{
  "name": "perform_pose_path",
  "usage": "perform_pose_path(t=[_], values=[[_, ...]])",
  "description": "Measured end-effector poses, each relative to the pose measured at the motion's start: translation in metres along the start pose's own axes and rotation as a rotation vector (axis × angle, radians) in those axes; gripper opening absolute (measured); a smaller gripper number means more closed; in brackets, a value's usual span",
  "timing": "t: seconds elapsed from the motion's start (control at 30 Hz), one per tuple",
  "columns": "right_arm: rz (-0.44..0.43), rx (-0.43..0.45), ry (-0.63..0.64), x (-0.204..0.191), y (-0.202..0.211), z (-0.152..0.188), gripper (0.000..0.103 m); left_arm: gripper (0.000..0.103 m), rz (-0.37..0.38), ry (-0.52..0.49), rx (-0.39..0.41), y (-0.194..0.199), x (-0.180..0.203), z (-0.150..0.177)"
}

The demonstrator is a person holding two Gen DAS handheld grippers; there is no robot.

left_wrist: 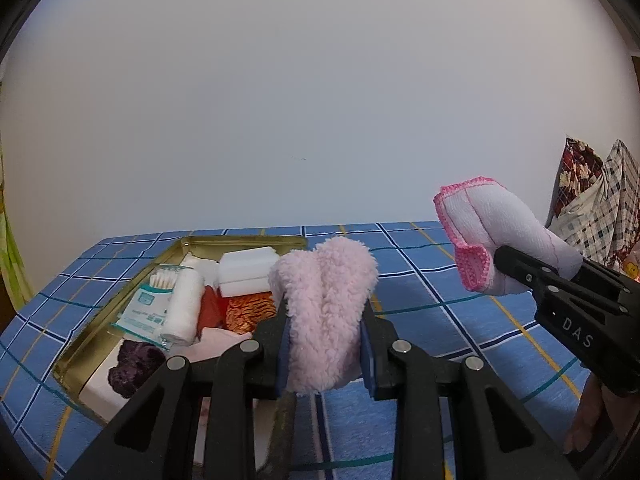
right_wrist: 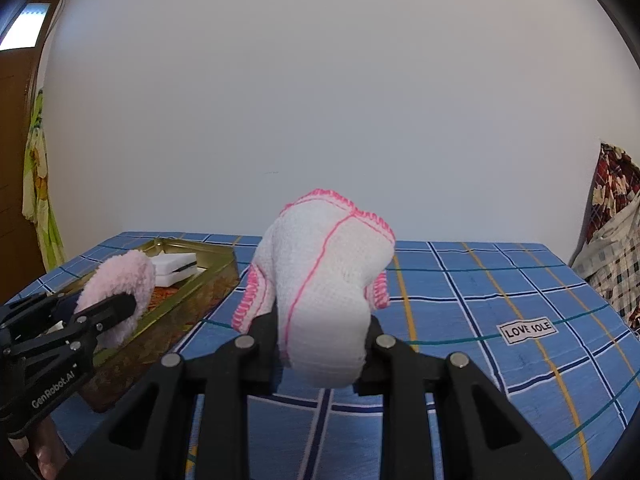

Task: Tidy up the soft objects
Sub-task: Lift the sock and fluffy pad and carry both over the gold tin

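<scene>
Above our blue checked surface (right_wrist: 480, 280) and white wall (left_wrist: 320, 80), our left gripper (left_wrist: 325, 332) clamps pink fleece (left_wrist: 326, 308), our right gripper (right_wrist: 324, 336) the white cloth (right_wrist: 324, 280).

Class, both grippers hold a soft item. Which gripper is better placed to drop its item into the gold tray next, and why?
Probably the left gripper: its fluffy pink cloth is right beside the gold tray, while the right gripper holds the pink-edged white cloth farther out over the blue checked cover.
</scene>
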State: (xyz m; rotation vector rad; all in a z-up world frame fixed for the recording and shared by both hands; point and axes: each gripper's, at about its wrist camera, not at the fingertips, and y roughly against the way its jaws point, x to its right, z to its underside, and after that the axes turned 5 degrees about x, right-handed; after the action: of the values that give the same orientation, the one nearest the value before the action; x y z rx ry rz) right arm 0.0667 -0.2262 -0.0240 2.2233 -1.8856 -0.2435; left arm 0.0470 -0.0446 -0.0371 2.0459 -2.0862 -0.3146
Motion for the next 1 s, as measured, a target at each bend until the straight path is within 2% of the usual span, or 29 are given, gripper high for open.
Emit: perform_pose_path(t=[0.63, 1.0], values=[[-0.073, 0.001, 0.027, -0.040, -0.002, 0.003, 0.024, 0.031, -0.046, 0.026, 0.016, 0.012, -0.026, 0.002], [-0.102, -0.002, 0.032, -0.045, -0.008, 0.004, 0.024, 0.031, -0.084, 0.039, 0.019, 0.019, -0.040, 0.001]])
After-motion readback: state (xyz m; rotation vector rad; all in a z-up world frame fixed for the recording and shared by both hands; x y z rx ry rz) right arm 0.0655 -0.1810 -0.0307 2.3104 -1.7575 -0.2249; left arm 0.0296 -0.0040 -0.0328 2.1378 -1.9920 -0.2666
